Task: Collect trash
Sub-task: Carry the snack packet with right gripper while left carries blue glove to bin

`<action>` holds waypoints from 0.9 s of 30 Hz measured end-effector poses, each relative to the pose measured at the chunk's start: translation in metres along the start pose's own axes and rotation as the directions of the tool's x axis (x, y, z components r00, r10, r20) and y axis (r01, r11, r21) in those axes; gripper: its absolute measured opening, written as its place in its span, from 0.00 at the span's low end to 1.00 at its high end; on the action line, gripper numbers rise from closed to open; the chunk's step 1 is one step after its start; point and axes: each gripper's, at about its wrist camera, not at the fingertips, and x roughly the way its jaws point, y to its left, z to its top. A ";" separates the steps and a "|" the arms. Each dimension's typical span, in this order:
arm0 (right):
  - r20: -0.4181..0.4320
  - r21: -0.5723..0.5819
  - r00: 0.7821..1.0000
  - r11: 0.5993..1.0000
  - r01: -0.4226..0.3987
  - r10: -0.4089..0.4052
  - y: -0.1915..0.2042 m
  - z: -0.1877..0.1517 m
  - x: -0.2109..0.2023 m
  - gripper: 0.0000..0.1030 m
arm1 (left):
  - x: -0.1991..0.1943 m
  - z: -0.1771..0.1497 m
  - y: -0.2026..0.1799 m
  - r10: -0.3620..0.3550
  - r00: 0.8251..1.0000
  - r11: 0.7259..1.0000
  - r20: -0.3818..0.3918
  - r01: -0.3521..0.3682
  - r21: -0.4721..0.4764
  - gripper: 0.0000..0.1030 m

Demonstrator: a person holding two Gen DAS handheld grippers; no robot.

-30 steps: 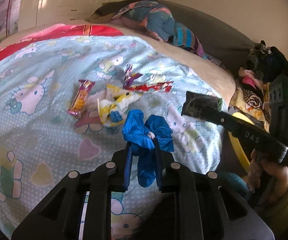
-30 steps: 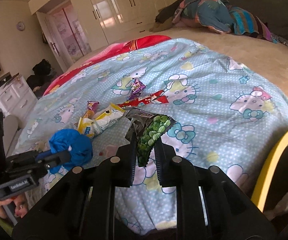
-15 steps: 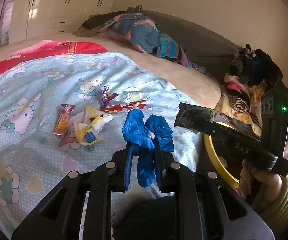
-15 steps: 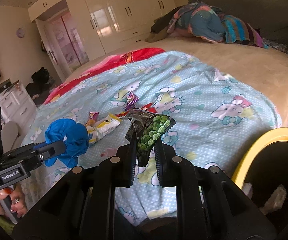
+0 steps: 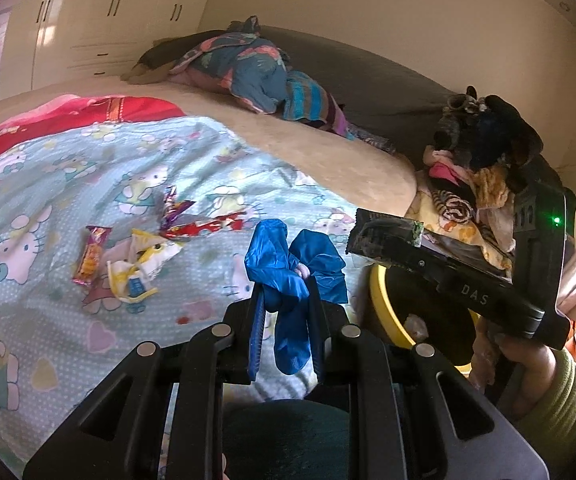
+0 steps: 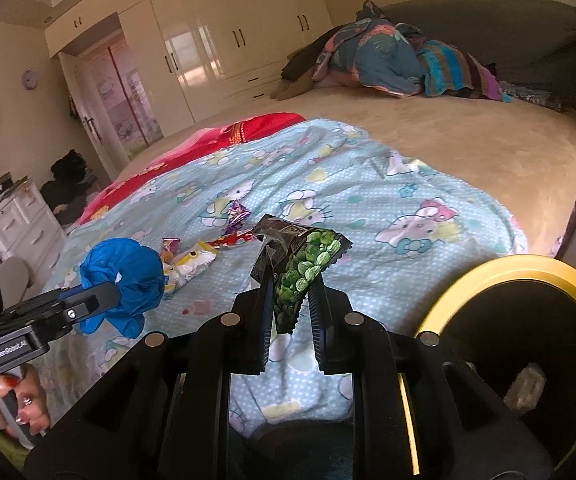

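The left gripper (image 5: 286,300) is squeezed shut on a crumpled blue glove (image 5: 294,268). The glove bunches up above the fingertips, and one end hangs down between the two fingers. The right gripper (image 6: 290,300) is pinched almost fully shut on a dark snack bag with green peas (image 6: 302,268) printed on it. The bag sticks up past the fingertips and leans to the right.

Both grips look the same as a second ago. What has changed is where the hands are. Both have lifted up and moved off to the right, away from the bed. The yellow-rimmed bin (image 6: 516,276) was just a small edge at the right side before. Now it shows as a big ring, low and right of the right fingers. In the left view it sits just past the glove, under the right gripper.

The other wrappers (image 5: 135,256) lie on the blue cartoon-cat blanket (image 5: 47,184), up and to the left of the left fingers. They look farther off than before. Nothing on the bed has been touched.
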 end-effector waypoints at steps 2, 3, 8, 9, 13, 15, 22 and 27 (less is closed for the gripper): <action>0.004 0.004 1.000 1.000 0.007 -0.007 -0.003 0.000 -0.004 0.11 | 0.001 0.000 -0.005 -0.010 1.000 1.000 -0.001 0.010 0.007 0.18; 0.006 0.006 1.000 1.000 0.008 -0.009 -0.005 0.000 -0.006 0.11 | 0.002 0.000 -0.008 -0.013 1.000 1.000 -0.002 0.013 0.013 0.18; 0.010 0.000 1.000 1.000 0.026 -0.026 -0.013 -0.001 -0.015 0.11 | 0.003 0.000 -0.017 -0.026 1.000 0.999 -0.004 0.026 0.032 0.18; 0.011 0.000 0.999 1.000 0.030 -0.030 -0.014 -0.001 -0.017 0.11 | 0.003 0.000 -0.019 -0.028 1.000 0.999 -0.004 0.028 0.035 0.18; 0.018 0.003 0.999 0.999 0.048 -0.048 -0.022 -0.002 -0.024 0.11 | 0.005 0.000 -0.029 -0.040 0.999 0.998 -0.007 0.040 0.052 0.18; 0.022 0.007 0.998 0.998 0.059 -0.059 -0.026 -0.001 -0.028 0.11 | 0.005 0.000 -0.033 -0.046 0.999 0.997 -0.008 0.046 0.059 0.18; 0.029 -0.005 0.995 0.996 0.093 -0.093 -0.040 -0.001 -0.040 0.11 | 0.009 0.000 -0.050 -0.068 0.998 0.993 -0.015 0.069 0.091 0.18; 0.028 -0.004 0.991 0.992 0.130 -0.130 -0.055 -0.005 -0.050 0.12 | 0.014 -0.001 -0.062 -0.085 0.996 0.990 -0.025 0.087 0.114 0.18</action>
